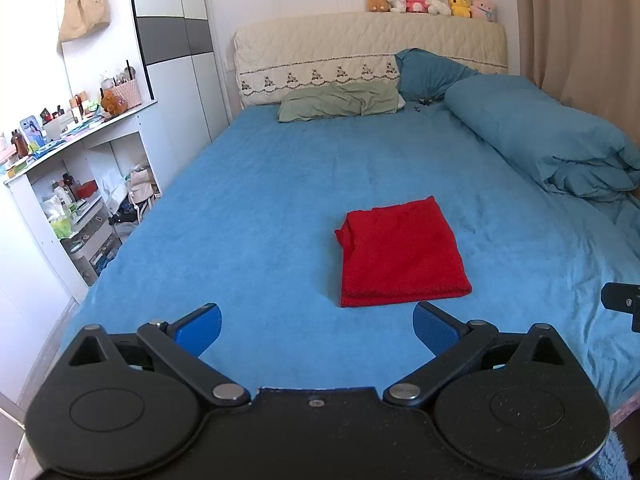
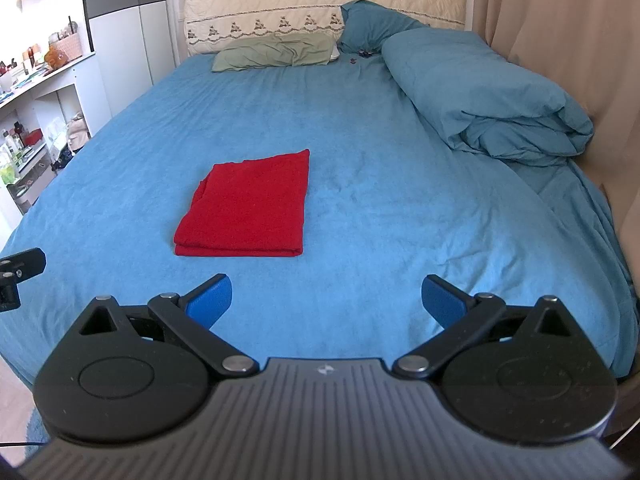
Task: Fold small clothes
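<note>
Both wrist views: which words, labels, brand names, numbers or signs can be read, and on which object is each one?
No text can be read in either view.
Right tongs: a small emblem on the grey ribbed body, no letters legible.
Bottles and boxes on the white shelf: labels too small and blurred to read.
Red folded cloth, beige bag, plush toys: no print visible.

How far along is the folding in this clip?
Done: the red cloth lies folded in a neat rectangle on the bed, its layered edge nearest the camera. In hand: nothing; the left tool and right tool are both open, short of the cloth. Left: no other unfolded clothes show.
</note>
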A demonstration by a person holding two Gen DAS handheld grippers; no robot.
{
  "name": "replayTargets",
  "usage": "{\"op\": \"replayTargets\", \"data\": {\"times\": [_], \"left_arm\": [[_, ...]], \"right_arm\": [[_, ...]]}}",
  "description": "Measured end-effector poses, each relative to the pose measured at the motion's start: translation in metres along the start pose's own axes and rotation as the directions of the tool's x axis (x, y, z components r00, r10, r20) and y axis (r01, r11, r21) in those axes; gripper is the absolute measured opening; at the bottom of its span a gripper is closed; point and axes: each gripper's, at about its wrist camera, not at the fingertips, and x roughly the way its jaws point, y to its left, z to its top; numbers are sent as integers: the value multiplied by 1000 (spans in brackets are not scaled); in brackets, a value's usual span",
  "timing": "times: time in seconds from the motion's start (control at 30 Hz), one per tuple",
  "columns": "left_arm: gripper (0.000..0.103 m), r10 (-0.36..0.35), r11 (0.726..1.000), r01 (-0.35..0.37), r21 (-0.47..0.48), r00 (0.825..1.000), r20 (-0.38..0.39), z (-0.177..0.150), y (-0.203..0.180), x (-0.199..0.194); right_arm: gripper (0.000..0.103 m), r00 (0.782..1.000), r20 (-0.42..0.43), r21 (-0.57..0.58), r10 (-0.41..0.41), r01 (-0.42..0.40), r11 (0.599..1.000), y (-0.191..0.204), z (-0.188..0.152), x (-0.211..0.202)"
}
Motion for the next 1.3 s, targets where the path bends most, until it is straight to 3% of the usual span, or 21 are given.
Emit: {"op": "replayTargets", "data": {"times": [1.3], "left_arm": [[103,14,1000,-14,26,1000,14,2,3,-5]], "right_arm": [[103,1000,0,5,4,-4,1000,6,-2,-1]]}}
